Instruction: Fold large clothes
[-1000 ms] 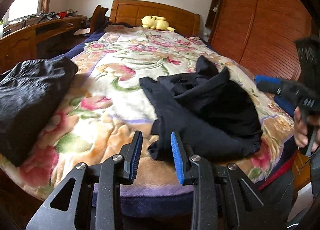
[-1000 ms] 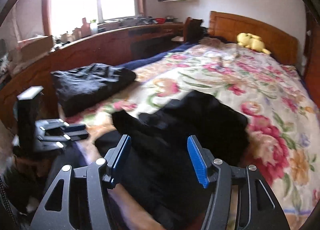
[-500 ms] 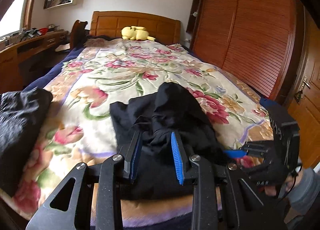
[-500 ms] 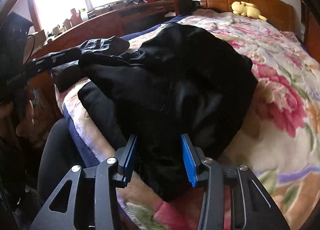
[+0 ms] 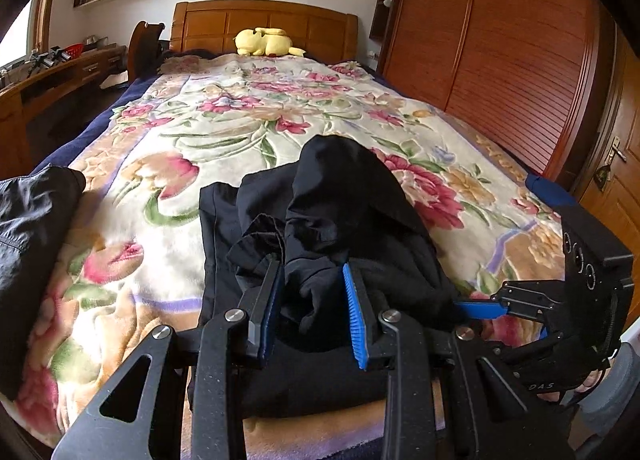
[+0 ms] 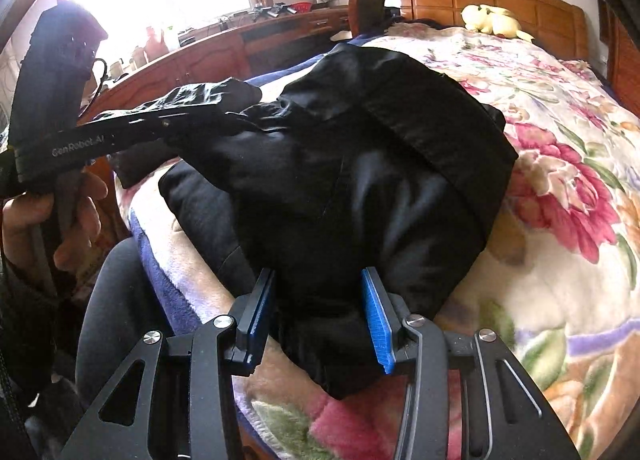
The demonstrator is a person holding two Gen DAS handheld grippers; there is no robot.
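A large black garment (image 5: pixel 340 212) lies bunched at the near end of the bed on a floral blanket (image 5: pixel 224 128). My left gripper (image 5: pixel 314 300) has its blue pads around a fold of the cloth at the near left edge, with a gap still between the pads. My right gripper (image 6: pixel 318 308) straddles a bunch of the same garment (image 6: pixel 360 164) at its near right edge, jaws partly apart with cloth between them. Each gripper shows in the other's view: the right one (image 5: pixel 480 308) and the left one (image 6: pixel 224 116).
A second dark folded garment (image 5: pixel 28 228) lies at the bed's near left corner. A yellow plush toy (image 5: pixel 264 42) sits by the wooden headboard. A wooden desk (image 5: pixel 60 72) runs along the left, a wardrobe (image 5: pixel 492 52) along the right.
Both grippers have come down from above the bed onto the black garment, one at each near corner. Their jaws have narrowed around bunches of its cloth.
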